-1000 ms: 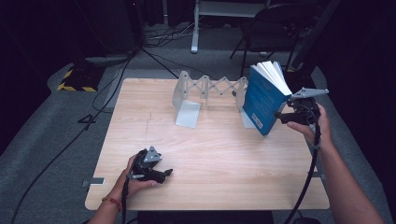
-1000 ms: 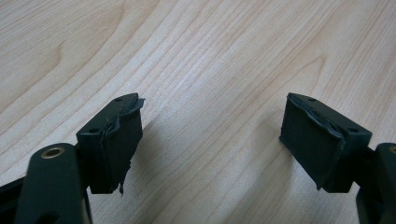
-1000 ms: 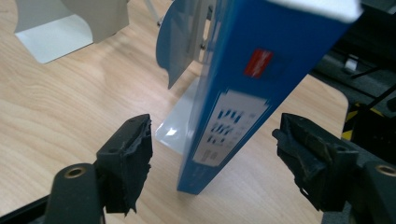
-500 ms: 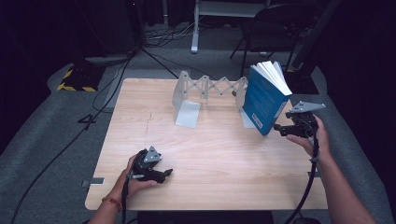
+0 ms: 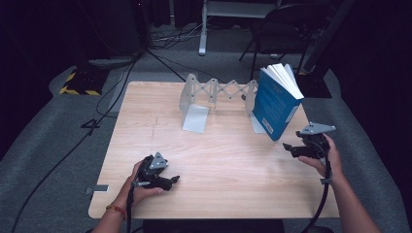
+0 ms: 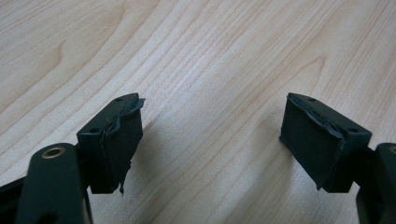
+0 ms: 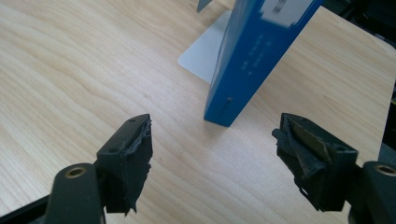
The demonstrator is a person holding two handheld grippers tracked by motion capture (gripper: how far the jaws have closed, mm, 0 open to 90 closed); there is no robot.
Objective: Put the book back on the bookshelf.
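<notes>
Table [image 5: 218, 160]: light wood-grain top with rounded corners; the surface directly beneath and ahead of both grippers.
Floor [image 5: 43, 160]: grey carpet on every visible side of the table.
Cables [image 5: 73, 145]: black leads across the carpet, out beyond the left gripper's side of the table.
Hazard-striped base [image 5: 77, 80]: yellow-and-black edged, on the floor far ahead of the left gripper, past the table corner.
White frame [image 5: 228, 9]: furniture leg and crossbar, far ahead past the table's far edge.
Chair [image 5: 286, 24]: dark, far ahead of the right gripper.
Light: table brightly lit; surroundings dark.
</notes>
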